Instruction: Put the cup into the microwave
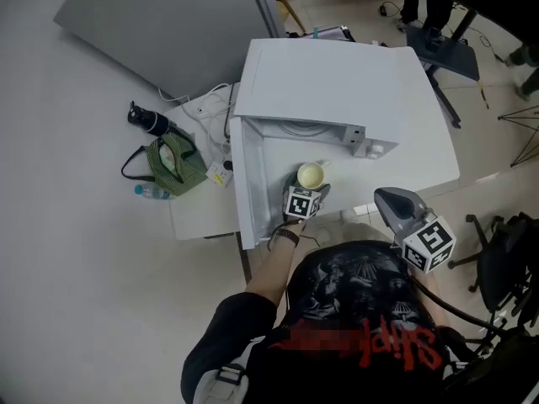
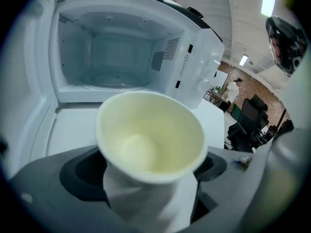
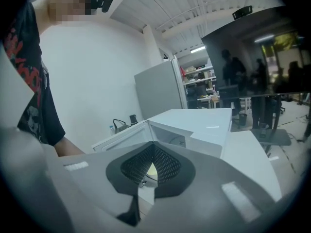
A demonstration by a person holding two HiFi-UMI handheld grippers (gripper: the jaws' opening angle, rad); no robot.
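Note:
A cream paper cup (image 1: 310,175) (image 2: 150,135) sits between the jaws of my left gripper (image 1: 312,188) (image 2: 146,174), which is shut on its creased white wall. The cup is upright and empty, just in front of the white microwave (image 1: 337,82) (image 2: 194,57). The microwave's door (image 1: 250,183) hangs open to the left, and its cavity (image 2: 116,52) with the glass turntable is bare. My right gripper (image 1: 396,202) (image 3: 153,152) hangs lower right of the microwave, near the person's body, its pads together with nothing between them.
The microwave stands on a white table (image 1: 195,213). To its left lie a green bag (image 1: 177,165), a black flask (image 1: 148,122), a water bottle (image 1: 152,192) and cables. A grey panel (image 1: 160,23) leans behind. An office chair (image 1: 505,255) stands at the right.

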